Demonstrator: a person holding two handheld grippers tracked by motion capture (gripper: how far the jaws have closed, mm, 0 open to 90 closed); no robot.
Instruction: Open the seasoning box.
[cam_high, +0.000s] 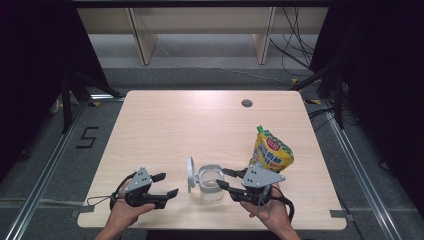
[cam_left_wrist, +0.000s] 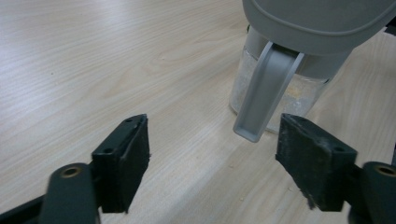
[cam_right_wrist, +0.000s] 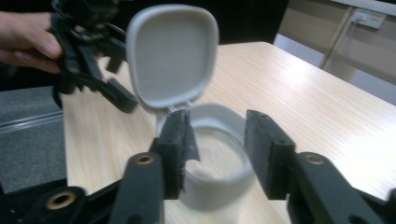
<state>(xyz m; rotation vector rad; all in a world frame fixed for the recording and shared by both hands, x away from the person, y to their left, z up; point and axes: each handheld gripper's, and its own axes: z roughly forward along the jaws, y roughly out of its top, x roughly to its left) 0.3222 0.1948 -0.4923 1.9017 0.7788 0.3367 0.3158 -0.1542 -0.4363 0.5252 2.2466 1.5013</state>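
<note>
With the jar (cam_high: 211, 183) standing on the tabletop (cam_high: 165, 125), its hinged lid (cam_high: 190, 173) flipped upright, we hold both grippers' fingers spread and empty, left gripper (cam_high: 166, 184) beside the lid, right gripper (cam_high: 224, 179) at the rim, so next likely comes fetching the snack pouch (cam_high: 270, 152) to fill it.

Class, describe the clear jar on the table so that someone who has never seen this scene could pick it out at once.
Start at the light wooden table and look to its near edge, between the left gripper and the right gripper. There stands the jar, a short clear container with a grey rim. Its grey hinged lid stands open on its left, unlike the yellow snack bag standing to its right.
</note>
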